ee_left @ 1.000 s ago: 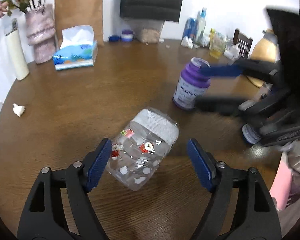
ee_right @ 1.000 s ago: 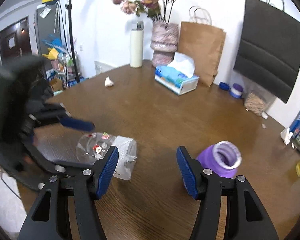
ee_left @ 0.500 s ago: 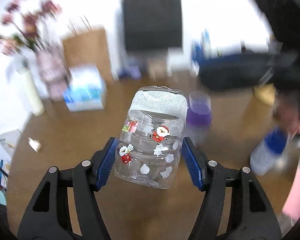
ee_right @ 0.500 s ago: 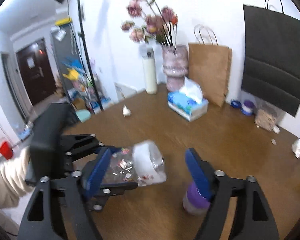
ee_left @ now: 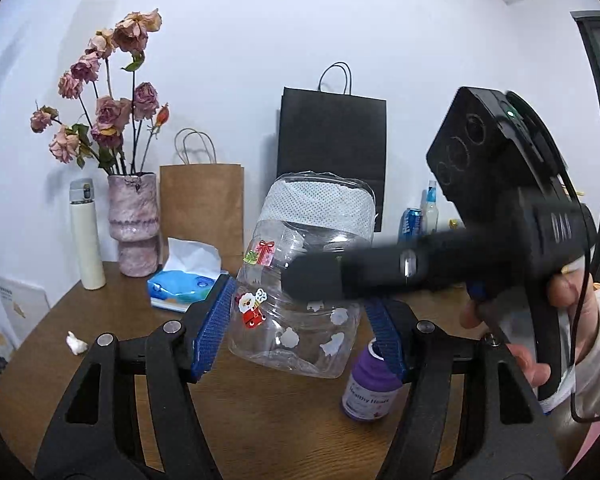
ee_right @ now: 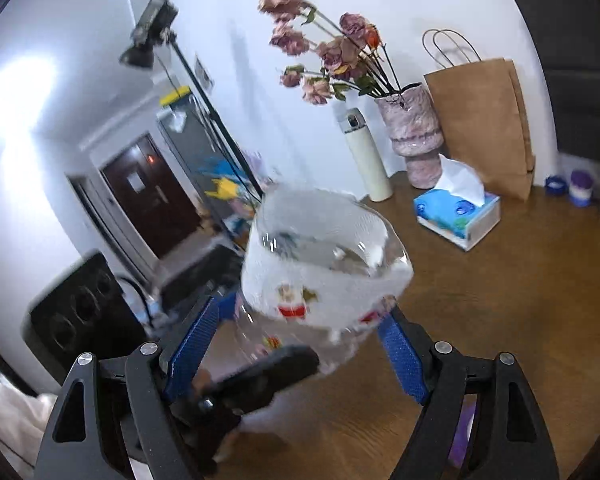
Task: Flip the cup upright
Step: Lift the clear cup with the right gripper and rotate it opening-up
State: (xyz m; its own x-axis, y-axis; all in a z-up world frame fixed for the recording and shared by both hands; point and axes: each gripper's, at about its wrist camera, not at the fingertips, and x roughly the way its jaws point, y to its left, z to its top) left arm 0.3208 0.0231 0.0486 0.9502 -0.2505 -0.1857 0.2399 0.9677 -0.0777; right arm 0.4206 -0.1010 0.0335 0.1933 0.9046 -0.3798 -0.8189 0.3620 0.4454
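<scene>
The cup (ee_left: 300,280) is a clear plastic jar with Santa stickers and a white mesh band near its rim. My left gripper (ee_left: 300,328) is shut on the cup and holds it above the brown table (ee_left: 260,420), rim end up and tilted slightly. My right gripper (ee_right: 296,344) straddles the same cup (ee_right: 320,272) from the other side, its blue pads (ee_right: 188,340) beside the cup's walls; contact is unclear. One right finger (ee_left: 340,276) crosses in front of the cup in the left wrist view.
A purple bottle (ee_left: 370,384) stands on the table under the cup. A tissue box (ee_left: 184,288), pink vase with dried flowers (ee_left: 134,224), white flask (ee_left: 86,236), brown bag (ee_left: 202,208) and black bag (ee_left: 332,148) line the back.
My left gripper closed on the lying cup, lifted it off the table and turned its rim end upward. My right gripper moved in around the raised cup.
</scene>
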